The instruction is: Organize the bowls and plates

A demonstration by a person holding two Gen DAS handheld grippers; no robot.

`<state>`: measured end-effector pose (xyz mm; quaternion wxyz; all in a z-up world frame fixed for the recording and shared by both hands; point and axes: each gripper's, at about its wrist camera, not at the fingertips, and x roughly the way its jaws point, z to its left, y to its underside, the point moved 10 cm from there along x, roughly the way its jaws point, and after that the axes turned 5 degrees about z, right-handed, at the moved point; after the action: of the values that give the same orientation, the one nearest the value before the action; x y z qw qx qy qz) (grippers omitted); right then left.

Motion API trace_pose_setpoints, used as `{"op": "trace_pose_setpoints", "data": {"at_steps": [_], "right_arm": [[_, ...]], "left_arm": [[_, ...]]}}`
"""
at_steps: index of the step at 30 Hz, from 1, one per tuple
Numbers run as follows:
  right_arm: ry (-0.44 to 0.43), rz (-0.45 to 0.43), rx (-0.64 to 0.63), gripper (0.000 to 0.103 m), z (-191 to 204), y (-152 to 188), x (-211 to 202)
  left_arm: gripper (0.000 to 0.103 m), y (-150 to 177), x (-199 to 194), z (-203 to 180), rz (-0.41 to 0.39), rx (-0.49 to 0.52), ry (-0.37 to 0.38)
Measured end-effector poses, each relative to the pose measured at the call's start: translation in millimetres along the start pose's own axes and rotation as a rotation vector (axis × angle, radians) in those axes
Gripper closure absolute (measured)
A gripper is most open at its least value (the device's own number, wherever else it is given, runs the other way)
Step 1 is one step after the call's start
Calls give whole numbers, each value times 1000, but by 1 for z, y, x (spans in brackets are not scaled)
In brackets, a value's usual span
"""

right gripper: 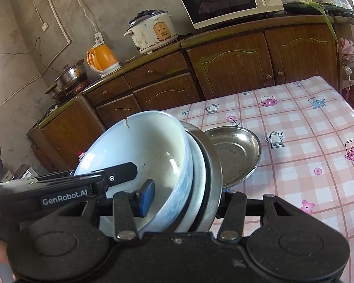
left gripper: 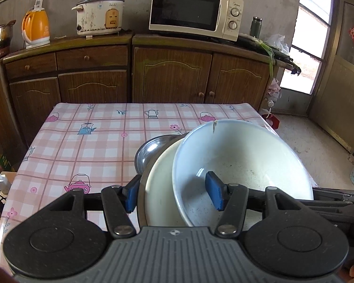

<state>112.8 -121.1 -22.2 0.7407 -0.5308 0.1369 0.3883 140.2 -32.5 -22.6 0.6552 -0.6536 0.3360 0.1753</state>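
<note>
A tilted stack of nested bowls hangs above the table, held from both sides. The innermost is a large white bowl with a cracked rim. A cream bowl sits under it, and a steel bowl is outermost. My left gripper is shut on the near rims of the stack, one blue pad inside the white bowl and the other outside. My right gripper grips the same stack, its blue pad inside the white bowl and the other finger hidden behind the steel bowl. A shallow steel plate shows just behind the stack.
The table wears a pink checked cloth with teapot prints. Wooden cabinets stand behind it, carrying a microwave, a rice cooker and an orange kettle. A doorway opens at the right.
</note>
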Motion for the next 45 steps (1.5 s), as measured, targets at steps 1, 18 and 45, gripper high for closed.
{"op": "trace_pose_setpoints", "data": {"at_steps": [1,18,45], "right_arm": [[1,-1,-3,44,1,-3,-1],[2,-7,-25,44,10,-25,-7],[6,-7,-31,44,9,-28,2]], "left_arm": [[46,-2,-1,0,-2,0,1],[45,-18,-5,2,-23,-1,8],[45,-26,5,4,-21,-14,13]]}}
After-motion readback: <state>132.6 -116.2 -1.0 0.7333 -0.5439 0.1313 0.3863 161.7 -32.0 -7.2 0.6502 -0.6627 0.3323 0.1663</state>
